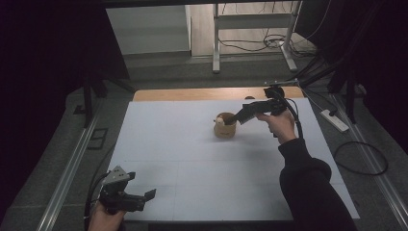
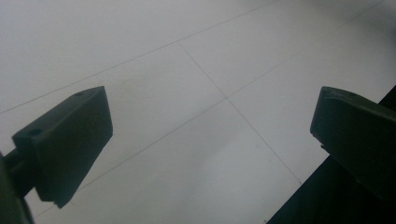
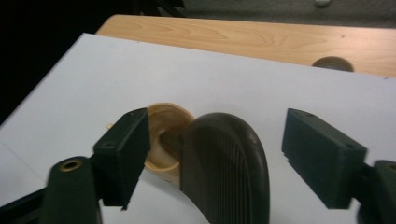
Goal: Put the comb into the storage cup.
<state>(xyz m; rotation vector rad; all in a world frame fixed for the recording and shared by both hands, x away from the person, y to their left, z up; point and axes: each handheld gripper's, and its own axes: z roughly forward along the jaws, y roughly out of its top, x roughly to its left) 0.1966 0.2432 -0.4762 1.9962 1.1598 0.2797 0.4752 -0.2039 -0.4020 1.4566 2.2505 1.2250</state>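
Right gripper [image 1: 235, 117]: I hold it out over the far middle of the white sheet, its tip at the rim of the wooden cup.
My right jaws: they stand wide apart, pressing on nothing; in the right gripper view a dark ribbed handle [image 3: 224, 168] rises between them without touching either pad.
Wooden cup [image 1: 224, 126]: it stands upright on the white table surface [image 1: 192, 163], past the middle and toward the far edge, well apart from my left side. From my right gripper's camera I look into its pale, round mouth, just behind my left-hand pad.
Dark handle: it leans out of the cup toward me, broad and ridged; I cannot tell what its lower end is.
Small pale thing [image 1: 219, 121]: it sits at the cup's rim on the left; too small for me to name.
Left gripper [image 1: 144, 197]: I keep it low at the near left corner of the table.
My left jaws: wide apart, with bare white surface between them.
Far edge: a strip of light wood [image 1: 202, 94] shows beyond the white sheet.
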